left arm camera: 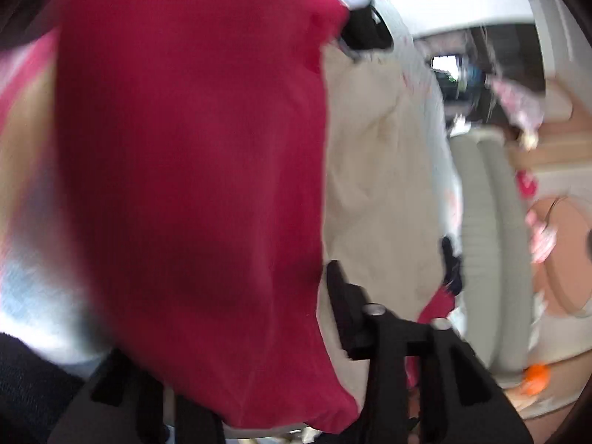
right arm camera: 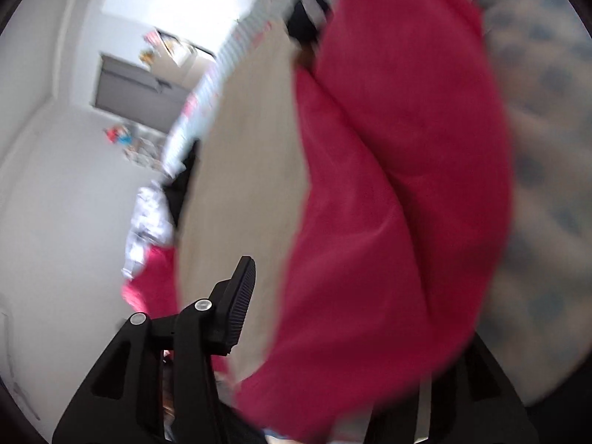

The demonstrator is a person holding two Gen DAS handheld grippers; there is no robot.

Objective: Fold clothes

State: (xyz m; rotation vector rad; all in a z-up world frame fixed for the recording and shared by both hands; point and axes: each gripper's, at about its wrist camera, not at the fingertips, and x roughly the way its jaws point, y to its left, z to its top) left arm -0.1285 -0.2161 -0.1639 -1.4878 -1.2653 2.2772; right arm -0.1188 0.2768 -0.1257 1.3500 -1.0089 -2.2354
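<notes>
A red garment (left arm camera: 192, 170) hangs in the air and fills most of both blurred views. In the left wrist view it covers my left gripper (left arm camera: 296, 281); only the right finger (left arm camera: 347, 303) shows, with the cloth's edge against it. My right gripper (left arm camera: 364, 33) appears as a dark shape at the garment's upper edge. In the right wrist view the red garment (right arm camera: 388, 192) sweeps down into my right gripper (right arm camera: 296, 270). Its left finger (right arm camera: 236, 303) is in sight, with a strip of table beside its pad. The other finger is hidden under cloth.
A beige table top (right arm camera: 244, 155) lies below the garment. More clothes, white patterned cloth (right arm camera: 148, 214) and a red piece (right arm camera: 151, 281), lie at its far edge. A grey ribbed hose (left arm camera: 492, 244) and an orange object (left arm camera: 536, 377) are at the right. Blue-patterned fabric (right arm camera: 544, 185) fills the right side.
</notes>
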